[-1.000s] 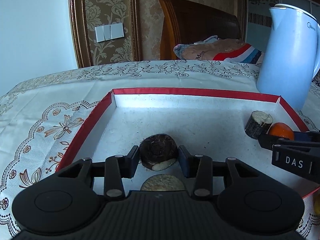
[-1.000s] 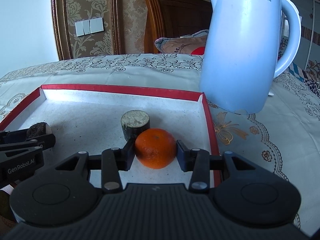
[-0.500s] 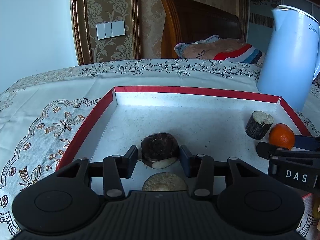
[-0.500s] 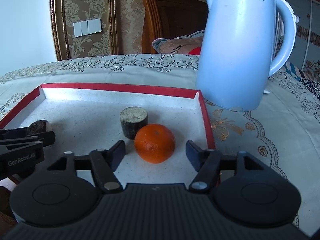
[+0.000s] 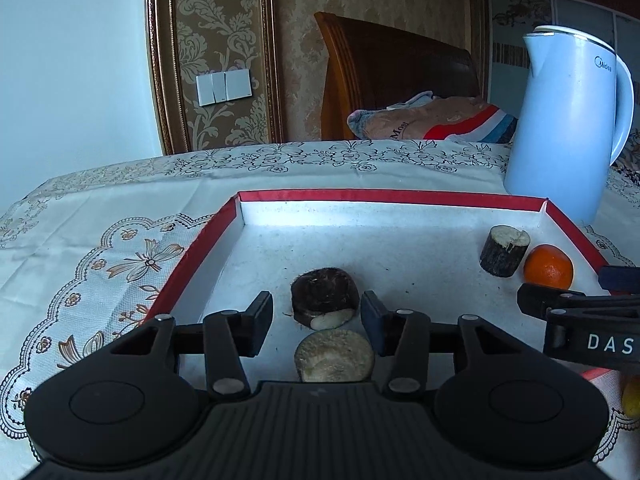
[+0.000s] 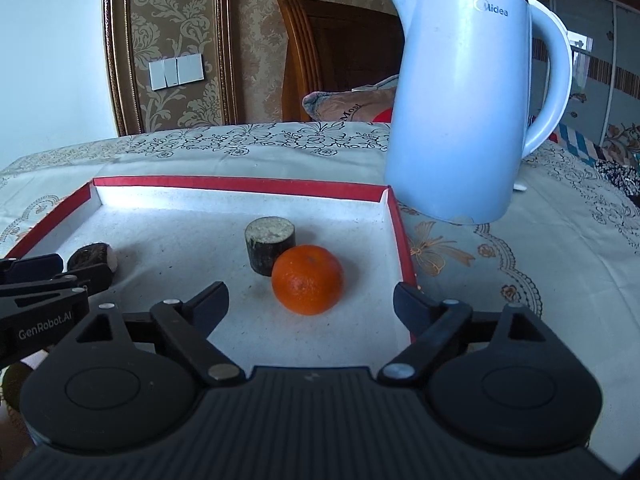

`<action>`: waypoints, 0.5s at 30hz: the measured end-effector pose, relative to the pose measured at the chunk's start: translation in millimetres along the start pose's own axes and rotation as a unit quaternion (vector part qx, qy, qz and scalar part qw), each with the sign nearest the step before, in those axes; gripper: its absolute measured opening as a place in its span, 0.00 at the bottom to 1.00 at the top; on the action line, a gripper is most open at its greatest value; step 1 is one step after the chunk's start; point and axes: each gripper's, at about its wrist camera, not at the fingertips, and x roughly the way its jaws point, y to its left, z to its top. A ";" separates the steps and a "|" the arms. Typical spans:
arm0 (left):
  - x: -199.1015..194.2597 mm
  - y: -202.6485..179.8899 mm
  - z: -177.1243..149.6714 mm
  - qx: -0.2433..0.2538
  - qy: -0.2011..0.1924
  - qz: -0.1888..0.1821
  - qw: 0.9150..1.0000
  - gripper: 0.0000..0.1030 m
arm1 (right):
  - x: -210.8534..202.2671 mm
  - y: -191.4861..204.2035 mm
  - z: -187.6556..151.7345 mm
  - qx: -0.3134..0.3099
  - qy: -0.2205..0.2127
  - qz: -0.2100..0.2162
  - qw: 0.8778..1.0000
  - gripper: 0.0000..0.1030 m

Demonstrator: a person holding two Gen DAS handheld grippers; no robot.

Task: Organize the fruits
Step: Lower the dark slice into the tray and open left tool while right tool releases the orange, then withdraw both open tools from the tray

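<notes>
Inside the red-rimmed tray (image 6: 403,240) on the table, the orange (image 6: 307,279) sits free before the right claw (image 6: 310,304), just opened wide; the left claw (image 5: 317,316), opening, loosely flanks a dark root piece (image 5: 324,297).

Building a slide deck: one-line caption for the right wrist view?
Right tool, just opened, leaves the orange beside a cut stub in the red-rimmed tray.

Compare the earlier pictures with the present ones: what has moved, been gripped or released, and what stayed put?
The right gripper has just been opening, releasing the round orange tangerine. The left gripper has just been opening off the dark brown husked chunk. Both pieces, the dark-barked cut cylinder and the red-rimmed white tray stayed put.
</notes>
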 end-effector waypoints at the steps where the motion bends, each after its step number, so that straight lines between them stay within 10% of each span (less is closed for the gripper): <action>1: -3.2 1.7 -0.9 -0.003 -0.004 0.002 1.000 0.52 | -3.2 -0.7 -1.0 0.003 -0.002 0.004 1.000 0.88; 15: -39.3 18.9 -11.6 -0.039 -0.042 -0.007 0.998 0.59 | -31.0 -0.4 -17.8 0.006 -0.021 0.024 0.999 0.95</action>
